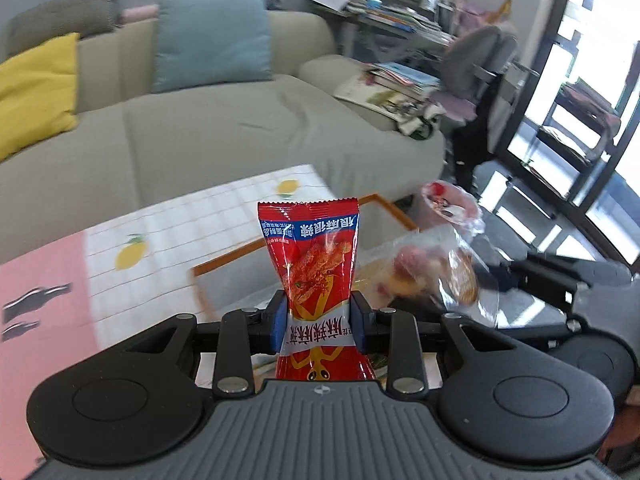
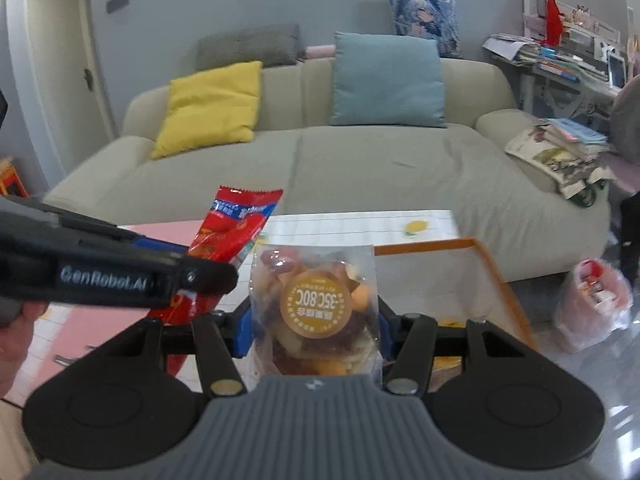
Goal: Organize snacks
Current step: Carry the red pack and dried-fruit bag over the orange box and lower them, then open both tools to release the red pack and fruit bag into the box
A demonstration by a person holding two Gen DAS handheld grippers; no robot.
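My left gripper is shut on a red snack packet and holds it upright above the table; the packet also shows in the right wrist view, with the left gripper at its side. My right gripper is shut on a clear bag of mixed snacks with a round orange label. That bag also shows in the left wrist view, to the right of the red packet. An orange-rimmed tray lies on the table behind the bag.
A table with a lemon-print cloth and a pink mat lies below. A beige sofa with yellow and blue cushions stands behind. A pink plastic bag sits on the floor at right. A cluttered desk stands at the back right.
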